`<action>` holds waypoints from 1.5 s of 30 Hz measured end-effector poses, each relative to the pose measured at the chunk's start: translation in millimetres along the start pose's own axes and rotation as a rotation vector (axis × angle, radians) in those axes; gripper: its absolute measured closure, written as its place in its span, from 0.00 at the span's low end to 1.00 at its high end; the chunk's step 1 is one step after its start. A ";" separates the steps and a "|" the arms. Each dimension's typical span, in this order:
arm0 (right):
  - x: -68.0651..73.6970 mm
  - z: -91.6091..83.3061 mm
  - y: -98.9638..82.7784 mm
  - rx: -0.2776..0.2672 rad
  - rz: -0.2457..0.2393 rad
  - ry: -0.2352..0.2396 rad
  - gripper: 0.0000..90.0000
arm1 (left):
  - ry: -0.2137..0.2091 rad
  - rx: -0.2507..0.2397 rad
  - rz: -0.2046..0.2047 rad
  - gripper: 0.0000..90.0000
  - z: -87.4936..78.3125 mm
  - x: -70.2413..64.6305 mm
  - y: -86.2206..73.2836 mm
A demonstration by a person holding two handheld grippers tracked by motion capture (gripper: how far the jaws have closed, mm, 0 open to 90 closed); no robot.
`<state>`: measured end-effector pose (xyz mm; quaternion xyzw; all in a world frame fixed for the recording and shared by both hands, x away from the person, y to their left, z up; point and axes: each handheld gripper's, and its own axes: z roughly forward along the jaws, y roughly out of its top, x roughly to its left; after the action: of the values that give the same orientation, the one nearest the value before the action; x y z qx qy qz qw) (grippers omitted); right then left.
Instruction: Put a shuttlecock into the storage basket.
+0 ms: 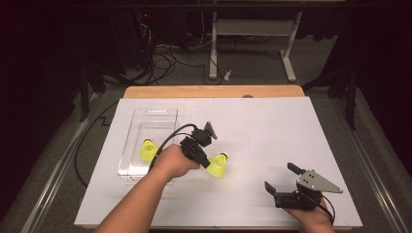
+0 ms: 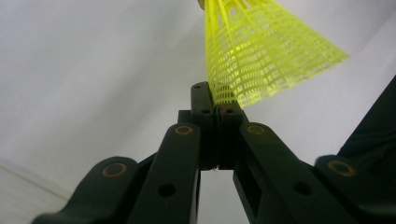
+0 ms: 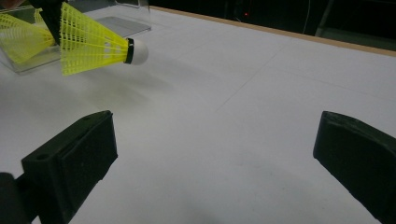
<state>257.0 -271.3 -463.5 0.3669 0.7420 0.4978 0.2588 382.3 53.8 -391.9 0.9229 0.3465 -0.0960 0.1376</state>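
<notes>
While our left gripper (image 2: 215, 109) pinches the edge of a yellow shuttlecock (image 1: 217, 165) and holds it up just beside the clear box (image 1: 131, 141), our right gripper (image 1: 281, 179) rests near the table's (image 1: 272, 126) front edge, wide open with nothing in it. Another shuttlecock (image 1: 147, 149) lies inside the box.

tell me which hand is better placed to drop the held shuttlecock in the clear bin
Left. The left gripper is shut on the shuttlecock skirt, beside the clear bin. The right gripper sits open nearer the table's right edge, holding nothing.
</notes>
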 end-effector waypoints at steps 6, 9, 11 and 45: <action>0.3 0.5 0.0 0.001 -0.004 0.001 0.00 | 0.005 -0.006 -0.023 0.99 -3.2 7.2 -9.6; 0.6 0.4 0.1 0.000 -0.003 0.000 0.00 | 0.007 -0.005 -0.033 0.99 -4.8 10.1 -13.5; 0.8 0.4 0.1 -0.001 -0.003 -0.001 0.00 | 0.007 -0.007 -0.041 0.99 -5.9 11.9 -16.2; 1.5 2.1 -0.4 0.006 -0.002 0.002 0.00 | 0.038 -0.047 -0.105 0.99 -43.4 26.3 -35.4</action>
<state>257.6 -269.1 -464.7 0.3666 0.7440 0.4958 0.2575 381.8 109.3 -364.7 0.9016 0.3993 -0.0774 0.1471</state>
